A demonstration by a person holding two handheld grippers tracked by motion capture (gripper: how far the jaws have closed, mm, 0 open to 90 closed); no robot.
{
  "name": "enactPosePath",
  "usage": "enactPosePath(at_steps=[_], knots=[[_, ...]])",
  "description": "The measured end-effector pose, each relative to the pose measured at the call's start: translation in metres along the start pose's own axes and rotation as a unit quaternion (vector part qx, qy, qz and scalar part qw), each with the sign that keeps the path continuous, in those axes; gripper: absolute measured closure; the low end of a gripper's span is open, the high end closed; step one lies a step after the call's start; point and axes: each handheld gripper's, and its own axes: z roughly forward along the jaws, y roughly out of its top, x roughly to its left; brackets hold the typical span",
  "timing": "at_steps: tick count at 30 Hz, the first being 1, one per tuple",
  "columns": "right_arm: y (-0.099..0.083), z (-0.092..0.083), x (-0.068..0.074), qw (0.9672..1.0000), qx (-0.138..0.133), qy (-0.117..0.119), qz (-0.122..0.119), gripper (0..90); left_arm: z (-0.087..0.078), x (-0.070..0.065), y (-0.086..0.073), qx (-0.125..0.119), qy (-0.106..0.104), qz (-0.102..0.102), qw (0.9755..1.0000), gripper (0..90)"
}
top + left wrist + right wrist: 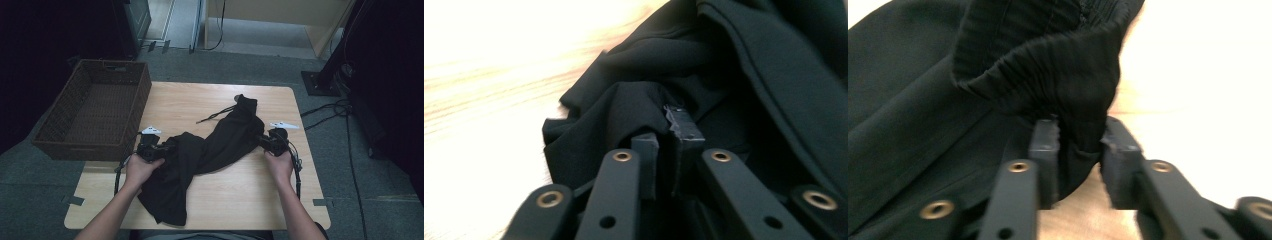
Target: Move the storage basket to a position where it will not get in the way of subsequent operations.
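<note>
The garment (200, 155), black, lies across the middle of the table (260, 200), twisted into a diagonal band from the far centre to the near left edge. A drawstring (215, 116) trails from its far end onto bare wood.

Left gripper (150, 149): positioned at the garment's left side, held by the left hand (140, 167). In the left gripper view, the jaws stand close together with a fold of garment (634, 105) pinched between the pads (684, 131). State: closed on the garment.

Right gripper (272, 141): positioned at the garment's right side, held by the right hand (280, 165). In the right gripper view, the ribbed waistband (1068, 70) sits between the pads (1045, 137). Fabric bunches against the left pad; a narrow gap shows beside the right pad. State: closed on the waistband, loosely.

The two grippers are well apart, with the garment spanning between them.

A wicker basket (60, 115) stands at the table's far left corner, beside the garment but not touching it.
</note>
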Motion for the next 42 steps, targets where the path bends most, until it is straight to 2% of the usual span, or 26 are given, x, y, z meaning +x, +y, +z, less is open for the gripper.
enactPosePath(at_steps=[3, 7, 10, 12, 16, 21, 23, 29, 32, 36, 38, 40, 42], knots=[[0.002, -0.013, 0.008, 0.9997, -0.022, -0.003, -0.007, 62.2, -0.009, -0.002, 0.008, -0.011, -0.018, 0.001, 0.9998, 72.5], [0.013, -0.035, 0.027, 0.9982, -0.049, 0.012, -0.033, 70.4, -0.017, -0.011, 0.023, -0.012, -0.027, 0.009, 0.9995, 64.6], [0.023, -0.047, 0.042, 0.9959, -0.073, 0.028, -0.045, 73.7, -0.022, -0.018, 0.031, -0.024, -0.033, 0.016, 0.999, 61.2], [0.029, -0.05, 0.051, 0.9945, -0.08, 0.046, -0.05, 74.2, -0.021, -0.022, 0.038, -0.02, -0.035, 0.021, 0.9989, 58.8], [0.033, -0.035, 0.064, 0.9945, -0.063, 0.051, -0.066, 73.7, -0.013, -0.025, 0.045, -0.012, -0.043, 0.027, 0.9987, 57.2], [0.026, -0.005, 0.066, 0.996, -0.025, 0.06, -0.061, 70.2, -0.013, -0.026, 0.049, -0.006, -0.054, 0.021, 0.9983, 49.4], [0.023, 0.009, 0.067, 0.9964, -0.008, 0.052, -0.067, 68.4, -0.015, -0.025, 0.049, -0.002, -0.053, 0.026, 0.9982, 47.6], [0.013, 0.048, 0.064, 0.9964, 0.032, 0.029, -0.073, 64.3, -0.018, -0.02, 0.049, -0.007, -0.059, 0.017, 0.9981, 42.4], [0.012, 0.053, 0.063, 0.9966, 0.03, 0.027, -0.072, 64.3, -0.021, -0.021, 0.051, -0.011, -0.057, 0.019, 0.9981, 41.5], [0.012, 0.058, 0.068, 0.9952, 0.026, 0.018, -0.093, 64.7, -0.029, -0.026, 0.058, -0.015, -0.052, 0.031, 0.998, 40.5], [0.01, 0.059, 0.073, 0.9923, 0.024, 0.008, -0.122, 65.2, -0.036, -0.028, 0.061, -0.02, -0.047, 0.037, 0.998, 40.2], [0.009, 0.058, 0.075, 0.9902, 0.027, 0.007, -0.137, 65.7, -0.044, -0.03, 0.064, -0.03, -0.045, 0.039, 0.9978, 39.8], [0.008, 0.057, 0.073, 0.9899, 0.03, 0.017, -0.138, 65.6, -0.051, -0.031, 0.065, -0.038, -0.041, 0.04, 0.9976, 39.8]])
